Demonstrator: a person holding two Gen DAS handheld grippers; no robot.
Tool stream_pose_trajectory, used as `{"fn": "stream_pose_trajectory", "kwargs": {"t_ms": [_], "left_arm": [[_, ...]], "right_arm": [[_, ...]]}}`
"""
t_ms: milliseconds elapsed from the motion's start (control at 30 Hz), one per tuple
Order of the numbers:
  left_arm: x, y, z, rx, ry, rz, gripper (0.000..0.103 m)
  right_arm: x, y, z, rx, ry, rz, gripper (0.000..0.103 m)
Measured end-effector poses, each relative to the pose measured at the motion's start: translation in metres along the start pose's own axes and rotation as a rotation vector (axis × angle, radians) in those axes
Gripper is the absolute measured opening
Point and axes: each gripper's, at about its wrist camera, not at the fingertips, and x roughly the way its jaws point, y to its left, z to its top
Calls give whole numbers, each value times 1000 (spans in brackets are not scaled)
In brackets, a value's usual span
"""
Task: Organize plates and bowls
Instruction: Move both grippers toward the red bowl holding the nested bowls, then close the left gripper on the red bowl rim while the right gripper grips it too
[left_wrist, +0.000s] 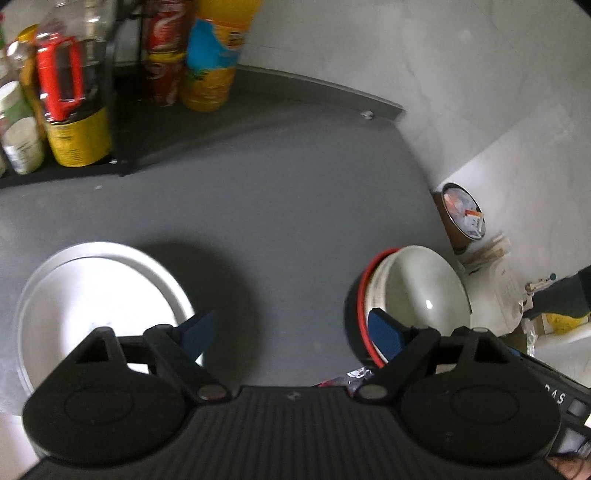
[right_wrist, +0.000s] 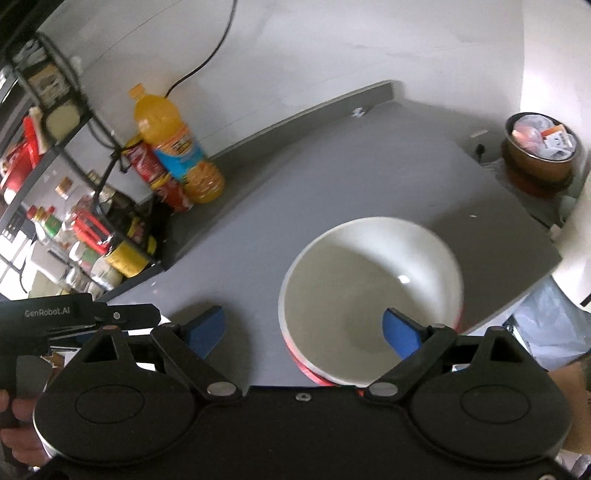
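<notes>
- Left gripper (left_wrist: 286, 332): jaws wide apart, nothing between them, hovering over bare grey tabletop (left_wrist: 280, 206) between the two dish groups.
- Right gripper (right_wrist: 306, 328): jaws wide apart, nothing clamped; right blue finger (right_wrist: 400, 332) overlaps the bowl's inside in view, contact unclear.
- White plate (left_wrist: 92, 295) lies flat near the tabletop's front-left area; looks like two plates stacked, can't confirm.
- White bowl (left_wrist: 421, 291) is nested in a red-rimmed dark bowl (left_wrist: 357, 295), close to the tabletop's right edge.
- Rack with bottles and jars (left_wrist: 55, 110) stands at the back-left corner; orange juice bottle (right_wrist: 177, 147) and red cans (right_wrist: 159, 173) beside it along the back edge.
- A bin full of rubbish (right_wrist: 539, 147) sits off the tabletop's right side, lower down.
- Risk: the bowl stack is near the right edge, so a sideways nudge from a finger could slide it off.
- Risk: pinching only the white bowl's rim may lift it crooked or drag the bowl under it.
- Risk: glossy glaze, so a shallow rim grip could slip.
- Risk: both grippers are close together, so a collision is possible if both go for the bowl.
</notes>
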Motion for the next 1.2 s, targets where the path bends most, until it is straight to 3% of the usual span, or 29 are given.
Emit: {"fn": "stream_pose_trajectory", "kwargs": {"t_ms": [467, 933, 1033, 1200], "left_arm": [[44, -58, 3, 25, 52, 3, 88], [96, -83, -4, -47, 117, 23, 87], [110, -80, -6, -91, 149, 21, 87], [129, -69, -8, -141, 173, 41, 78]], "right_arm": [[0, -63, 11, 47, 32, -37, 91], [34, -108, 19, 53, 163, 0, 91], [45, -113, 20, 46, 179, -5, 89], [68, -123, 22, 71, 251, 31, 74]]}}
